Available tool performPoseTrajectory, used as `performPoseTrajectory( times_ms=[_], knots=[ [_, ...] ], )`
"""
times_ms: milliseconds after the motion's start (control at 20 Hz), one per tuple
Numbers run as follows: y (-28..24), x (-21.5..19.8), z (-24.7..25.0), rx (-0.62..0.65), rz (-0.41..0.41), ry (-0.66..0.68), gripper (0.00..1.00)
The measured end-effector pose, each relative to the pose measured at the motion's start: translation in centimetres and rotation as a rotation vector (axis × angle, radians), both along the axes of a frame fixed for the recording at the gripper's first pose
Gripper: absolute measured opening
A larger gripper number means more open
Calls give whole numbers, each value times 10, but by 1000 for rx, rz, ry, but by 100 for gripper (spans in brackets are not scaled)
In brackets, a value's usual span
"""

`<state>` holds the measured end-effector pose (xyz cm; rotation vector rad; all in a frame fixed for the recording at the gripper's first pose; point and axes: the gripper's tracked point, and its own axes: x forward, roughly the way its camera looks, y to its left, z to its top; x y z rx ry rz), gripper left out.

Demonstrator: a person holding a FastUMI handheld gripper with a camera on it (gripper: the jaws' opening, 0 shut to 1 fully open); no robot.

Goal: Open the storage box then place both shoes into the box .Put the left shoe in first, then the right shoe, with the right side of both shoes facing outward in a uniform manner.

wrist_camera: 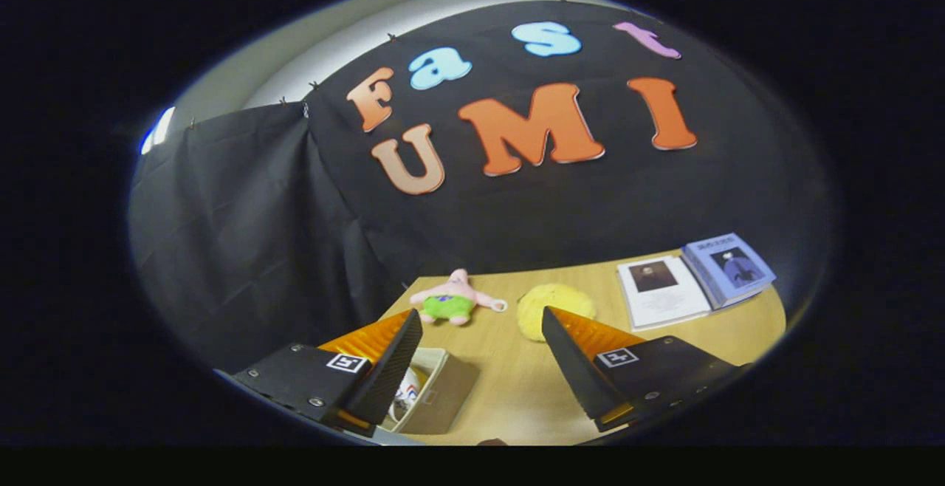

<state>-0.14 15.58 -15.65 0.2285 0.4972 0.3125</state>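
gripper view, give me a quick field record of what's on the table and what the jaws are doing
gripper: open, jaws wide apart, holding nothing
storage box: open, by the left finger, partly hidden behind it
shoe: inside the box, mostly hidden
pink plush toy: lying on the table beyond the fingers
yellow sponge: beside the toy
white booklet: far right
blue book: touching the booklet
table: light wood
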Motion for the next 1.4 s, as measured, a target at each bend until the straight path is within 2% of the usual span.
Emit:
performPoseTrajectory(
  times_ms=[300,500,700,800,1000,1400],
  knots=[
    [-74,6,44,-89,-130,-198,98],
    [-109,8,97,-139,-193,-434,98],
    [-140,-1,133,-314,-224,-639,98],
    [-145,-11,146,-341,-226,-668,98],
    [-142,-18,169,-294,-253,-738,99],
    [-144,-23,174,-274,-265,-740,99]
  ],
)
